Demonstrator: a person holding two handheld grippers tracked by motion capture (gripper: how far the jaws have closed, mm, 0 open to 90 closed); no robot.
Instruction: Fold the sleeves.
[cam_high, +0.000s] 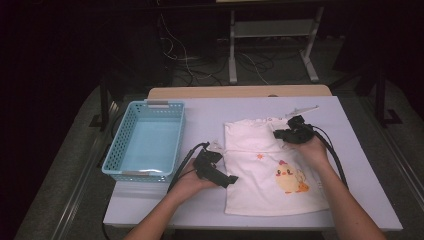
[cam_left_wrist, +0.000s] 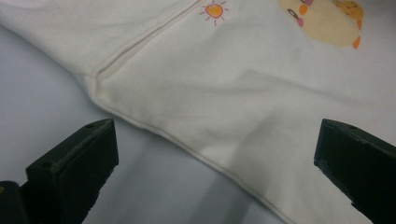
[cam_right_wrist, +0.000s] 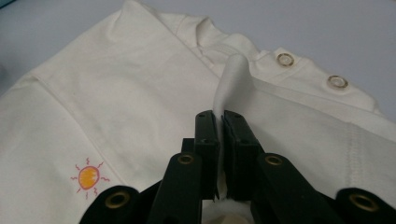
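right gripper (cam_right_wrist: 218, 140) pressed together on a raised fold of the cream shirt (cam_right_wrist: 140, 107), pinching the cloth between the two black jaws near the collar, close to two round metal snaps (cam_right_wrist: 285, 59) on the shoulder; held in the right hand (cam_high: 312, 149) over the upper right part of the garment. left gripper (cam_left_wrist: 215, 154) spread wide, jaws well apart with nothing between them, hovering just over the shirt's side hem where the sleeve seam meets the body; held in the left hand (cam_high: 192, 179) at the garment's left edge. shirt lying mostly flat on the pale table (cam_high: 210, 112), front up, printed with a small orange sun (cam_left_wrist: 214, 10) and a yellow chick (cam_high: 289, 178) lower down. light blue slotted basket (cam_high: 116, 150) standing on the table to the left of the shirt, just beyond the left gripper, apart from the cloth. black cables trailing from both grippers back along the forearms
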